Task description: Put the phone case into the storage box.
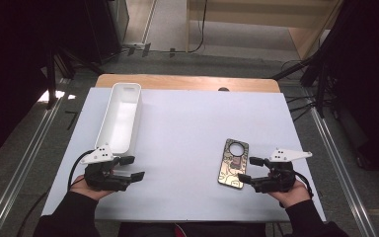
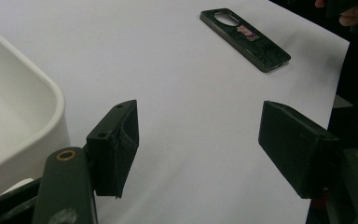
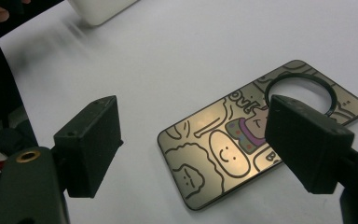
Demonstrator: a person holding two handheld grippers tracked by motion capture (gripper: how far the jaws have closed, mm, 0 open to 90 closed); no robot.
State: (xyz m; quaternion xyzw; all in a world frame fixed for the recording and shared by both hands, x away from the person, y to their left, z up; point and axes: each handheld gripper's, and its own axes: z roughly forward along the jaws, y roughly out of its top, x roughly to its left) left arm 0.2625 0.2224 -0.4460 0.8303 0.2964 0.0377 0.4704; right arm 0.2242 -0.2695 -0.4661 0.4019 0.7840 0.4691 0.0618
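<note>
Your right gripper (image 1: 246, 170) rests on the desk (image 1: 187, 128) with its fingers (image 3: 91, 144) spread and nothing between them, just beside the near end of the phone case (image 1: 234, 163). The case lies flat, printed side up, toward the right of the desk; in the right gripper view its lower corner (image 3: 193, 198) sits between the two fingers but is not pressed by either. Your left gripper (image 1: 131, 168) lies by the near end of the white tray (image 1: 123, 111), its fingers (image 2: 116, 144) likewise apart and empty.

Likely faults from here:
- The case is thin and lies flush on a smooth sheet, so fingers closing over it from above may slide off the edges or push it across the desk instead of lifting it.
- A grip on one corner alone would probably let the case pivot and drop.
- Carrying it to the tray risks catching the tray's rim and tipping the tray.
</note>
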